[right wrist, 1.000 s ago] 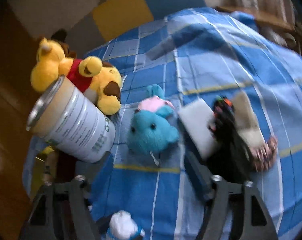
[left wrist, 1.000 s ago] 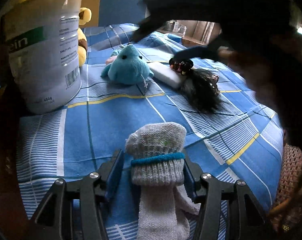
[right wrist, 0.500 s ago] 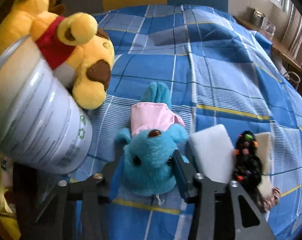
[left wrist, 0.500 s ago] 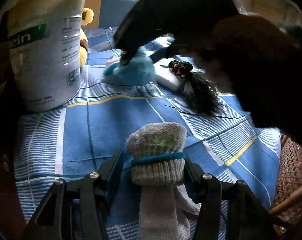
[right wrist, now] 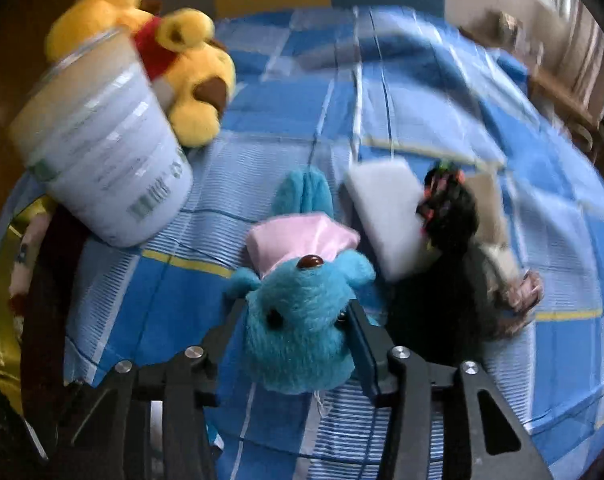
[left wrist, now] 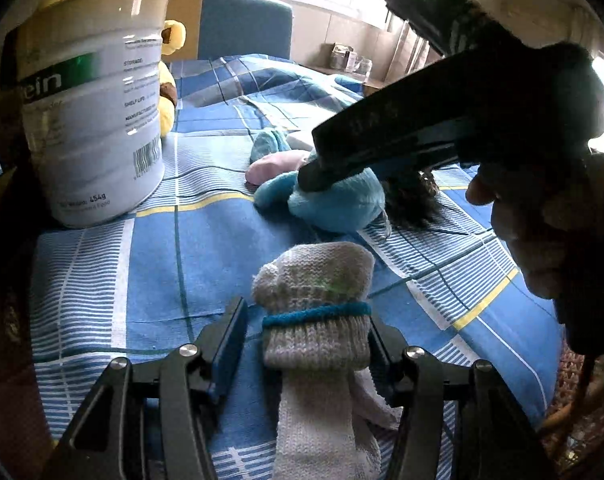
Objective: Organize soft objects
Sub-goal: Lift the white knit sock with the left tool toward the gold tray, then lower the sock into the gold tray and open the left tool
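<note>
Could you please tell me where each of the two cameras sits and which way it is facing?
Left wrist: on the left gripper, low over the bed, looking past the rolled sock it grips; the right hand shows.
Right wrist: on the right gripper, looking down at the blue plush toy between its fingers.
Shared: blue plush toy, white tin, yellow bear, blue checked bedspread.

Fuzzy plush blue toy (right wrist: 297, 320), ribbed knit sock (left wrist: 316, 312), glossy metal tin (left wrist: 89, 120), woven cotton-like checked cloth (left wrist: 141, 248).
</note>
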Tool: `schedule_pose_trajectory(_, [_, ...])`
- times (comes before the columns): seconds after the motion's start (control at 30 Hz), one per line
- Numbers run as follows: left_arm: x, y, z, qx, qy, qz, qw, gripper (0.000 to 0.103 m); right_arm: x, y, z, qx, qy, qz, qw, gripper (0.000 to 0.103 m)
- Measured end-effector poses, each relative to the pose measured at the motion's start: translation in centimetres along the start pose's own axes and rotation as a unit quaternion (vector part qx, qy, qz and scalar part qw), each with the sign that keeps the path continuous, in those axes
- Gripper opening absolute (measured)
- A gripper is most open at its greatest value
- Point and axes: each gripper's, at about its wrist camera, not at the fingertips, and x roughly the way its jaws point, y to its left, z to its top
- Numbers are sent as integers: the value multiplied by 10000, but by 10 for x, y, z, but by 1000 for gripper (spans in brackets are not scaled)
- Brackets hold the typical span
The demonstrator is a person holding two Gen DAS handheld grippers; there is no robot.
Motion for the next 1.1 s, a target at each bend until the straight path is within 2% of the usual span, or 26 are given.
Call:
schedule_pose_trajectory(0.1, [-1,-2,-1,38,-2,40,10000,57,0,-1,0,-50,-33,33,10000,55])
schedule_pose_trajectory(0.33, [-3,-6,-1,121,12,126,9998,54,4,1,1,-93,-13,-30,10000,56])
schedule_pose_trajectory(0.4, [-4,-8,0,145,57,105,9998,44,3,1,0,-86,-13,-18,10000,56])
schedule_pose_trajectory(0.5, [-9,-11,3,175,214,61,9996,39,3,-1,0,-25,-4,23,10000,56])
schedule_pose_trajectory(0.67, [-19,-4,6,-46,420,-72,9991,37,5,0,0,-81,-14,-19,10000,56])
schedule_pose_trajectory(0.8, [-44,-2,14,-87,292,-183,9994,37,4,2,-1,-124,-29,-70,9999,56])
schedule_pose_trajectory(0.93, [-88,14,25,-314,48,-308,9990,37,4,3,-1,-130,-36,-104,9999,56])
schedule_pose_trajectory(1.03, [-123,37,34,-506,-145,-230,9983,37,4,6,-1,-239,-49,-177,9995,56])
schedule_pose_trajectory(1.1, [-150,59,35,-687,-283,-37,9972,37,3,6,-1,-241,-54,-189,9995,56])
